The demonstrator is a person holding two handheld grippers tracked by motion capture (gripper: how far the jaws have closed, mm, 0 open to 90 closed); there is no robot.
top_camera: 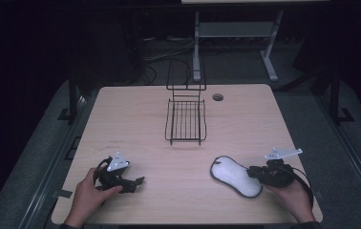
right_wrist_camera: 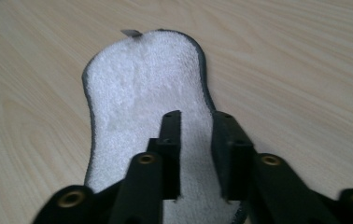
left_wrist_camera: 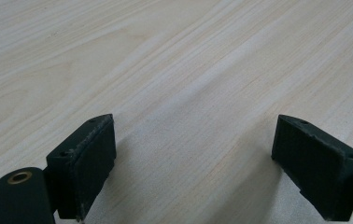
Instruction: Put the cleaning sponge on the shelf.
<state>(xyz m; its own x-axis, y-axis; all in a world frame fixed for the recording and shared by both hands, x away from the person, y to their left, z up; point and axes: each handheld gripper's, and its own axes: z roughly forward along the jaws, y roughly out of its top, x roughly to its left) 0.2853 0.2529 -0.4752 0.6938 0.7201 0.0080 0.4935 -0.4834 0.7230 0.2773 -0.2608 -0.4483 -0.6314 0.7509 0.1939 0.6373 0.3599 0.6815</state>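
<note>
Fingers [left_wrist_camera: 87, 163] of your left gripper [top_camera: 138, 182] stand wide apart with nothing between them, resting low over bare wood near the front left of the bench [top_camera: 135, 119]. Your left hand [top_camera: 87, 195] wraps the gripper's body from below, and the grey three-cornered plate sits on top of it. In the left gripper view, pale wood grain runs between the two dark pads.

Moving toward the middle, a black wire rack [top_camera: 186, 119] stands at the far centre of the bench, its flat tray toward you and its upright back away from you. Just beside it to the right is a small round hole [top_camera: 217, 97] in the benchtop.

Further right, near the front edge, lies a white insole-shaped pad [top_camera: 231, 174] with a dark rim, flat on the wood and slanting from upper left to lower right. Your right gripper [top_camera: 251, 172] sits at its right-hand end, held in your right hand [top_camera: 293, 195]. In the right gripper view, its fingers [right_wrist_camera: 172, 149] stand a little apart, a narrow gap between them, poised over the near end of the pad [right_wrist_camera: 142, 93]. White fleecy surface shows through the gap, and the pads do not pinch it. A small grey tab [right_wrist_camera: 131, 33] sticks out at the pad's far tip.
</note>
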